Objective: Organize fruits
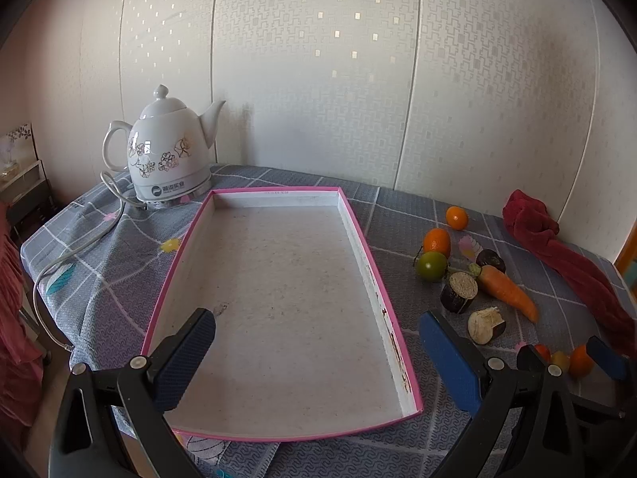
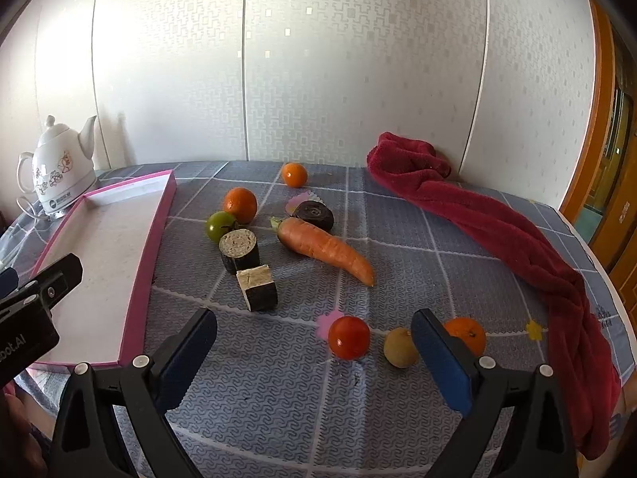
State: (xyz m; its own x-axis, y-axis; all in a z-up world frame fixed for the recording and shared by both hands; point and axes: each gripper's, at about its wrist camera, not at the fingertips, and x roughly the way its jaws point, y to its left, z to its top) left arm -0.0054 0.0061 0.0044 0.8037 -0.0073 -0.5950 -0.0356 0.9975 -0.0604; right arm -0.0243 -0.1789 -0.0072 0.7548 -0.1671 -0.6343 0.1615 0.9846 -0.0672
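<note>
Left claw: my left gripper (image 1: 318, 354) stands fully spread, nothing held, above the pink-rimmed tray (image 1: 360, 235).
Right claw: my right gripper (image 2: 314, 354) gapes wide, holding nothing.
Fruit: red tomato (image 2: 349, 337), yellow-green fruit (image 2: 399, 347) and orange (image 2: 469, 334) lie on the tablecloth (image 2: 278, 398) near my right fingers.
Farther: carrot (image 2: 326, 249) beside the tray.

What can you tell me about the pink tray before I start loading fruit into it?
The pink tray is a shallow rectangular box, seemingly cardboard, with pink outer walls and rim and a white, speckled, slightly stained inside. It holds nothing. It lies flat on the grey checked tablecloth, just in front of the white kettle, with the produce off to its right. Brown marks run along its right inner wall. The left tongs hang open over its near end, apparently not touching it.
</note>
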